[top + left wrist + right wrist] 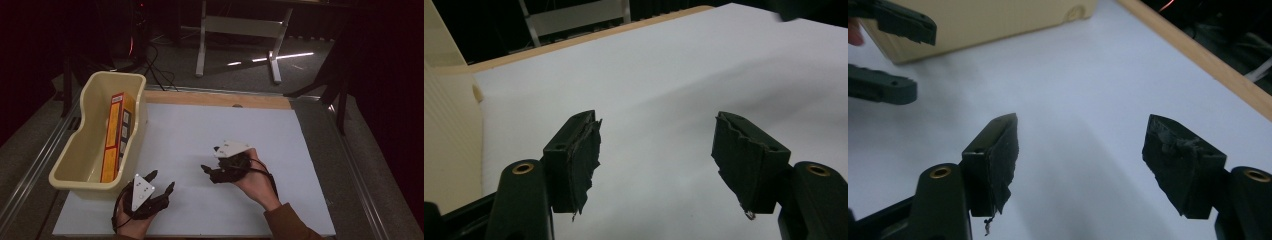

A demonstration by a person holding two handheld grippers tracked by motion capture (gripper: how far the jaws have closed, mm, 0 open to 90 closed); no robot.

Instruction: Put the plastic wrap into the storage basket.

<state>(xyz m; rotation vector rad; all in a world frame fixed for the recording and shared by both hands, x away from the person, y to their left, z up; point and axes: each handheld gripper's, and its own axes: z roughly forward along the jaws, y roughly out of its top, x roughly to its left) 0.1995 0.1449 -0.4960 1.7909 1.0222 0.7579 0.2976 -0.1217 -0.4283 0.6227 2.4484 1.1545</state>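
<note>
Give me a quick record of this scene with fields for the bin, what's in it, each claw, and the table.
bin: cream plastic bin at the table's left edge
contents: orange box standing on edge against the bin's right wall
left claw: left claw open, empty, beside the bin's near corner
right claw: right claw open, empty, over mid-table
surface: white sheet on the table, bare between the jaws

You've got a cream tub [90, 125] holding an orange-and-red box [114, 135], black grippers, a white table mat [240, 135] with a wood edge.
</note>
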